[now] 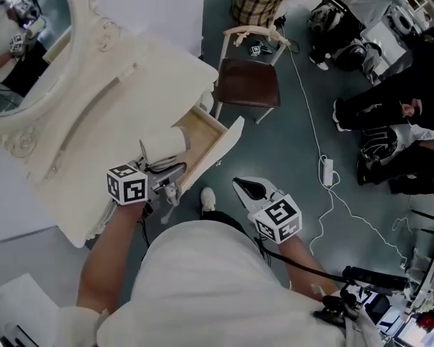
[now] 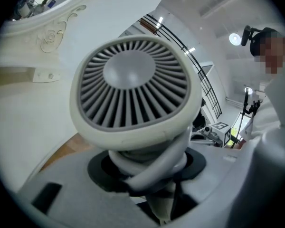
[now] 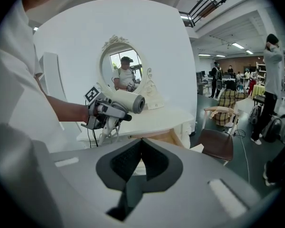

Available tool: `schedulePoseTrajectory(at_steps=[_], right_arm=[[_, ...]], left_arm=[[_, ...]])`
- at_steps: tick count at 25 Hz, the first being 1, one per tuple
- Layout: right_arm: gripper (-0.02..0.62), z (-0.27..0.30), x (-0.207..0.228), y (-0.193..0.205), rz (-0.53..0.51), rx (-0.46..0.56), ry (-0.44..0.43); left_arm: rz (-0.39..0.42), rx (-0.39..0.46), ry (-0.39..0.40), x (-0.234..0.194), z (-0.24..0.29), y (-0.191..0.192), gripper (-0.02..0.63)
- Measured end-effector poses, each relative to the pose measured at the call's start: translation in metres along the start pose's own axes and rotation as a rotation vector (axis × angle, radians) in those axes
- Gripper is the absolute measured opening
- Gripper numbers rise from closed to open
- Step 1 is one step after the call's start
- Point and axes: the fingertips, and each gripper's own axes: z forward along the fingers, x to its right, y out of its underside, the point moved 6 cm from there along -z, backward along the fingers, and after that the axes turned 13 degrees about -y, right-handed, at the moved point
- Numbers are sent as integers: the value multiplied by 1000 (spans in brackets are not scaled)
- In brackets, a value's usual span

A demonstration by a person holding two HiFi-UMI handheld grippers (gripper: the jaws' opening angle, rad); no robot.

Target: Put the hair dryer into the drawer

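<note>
One hair dryer (image 2: pixel 133 87) is the thing that matters here, and it is held by the left gripper (image 2: pixel 149 175). That gripper's fingers are clamped on the handle where the white cord (image 2: pixel 152 158) is wound round it, and the grey rear grille fills that gripper's view. The cord wrapped on the handle does not trail, and I judge that a grip low on the handle leaves the body free to go in first. The hair dryer hangs in the air above the cream vanity's surface (image 1: pixel 87 143), just beside the open drawer (image 1: pixel 202 121) and not yet inside it. The drawer is pulled out with pale wood showing inside, so the way in looks clear. The right gripper (image 1: pixel 240 185) hovers off the drawer's front and touches nothing, its fingers together with nothing between them. It seems placed there to steady the drawer or push it shut. An oval mirror (image 1: pixel 22 49) stands at the back of the vanity, and a wooden chair (image 1: pixel 247 84) stands on the floor beyond the drawer.
</note>
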Motion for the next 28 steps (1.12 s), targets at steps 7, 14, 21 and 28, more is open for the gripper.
schedulePoseTrajectory(at_steps=[7, 14, 21, 28], right_arm=[[0, -15, 55, 4, 41, -2, 18], [0, -16, 88, 11, 96, -10, 0], [0, -22, 112, 20, 140, -48, 1], [0, -32, 130, 30, 186, -76, 17]], left_arm=[[37, -98, -51, -31, 67, -9, 232], [95, -246, -112, -66, 120, -1, 232], [162, -433, -176, -99, 165, 28, 230], [180, -526, -208, -115, 198, 48, 230]])
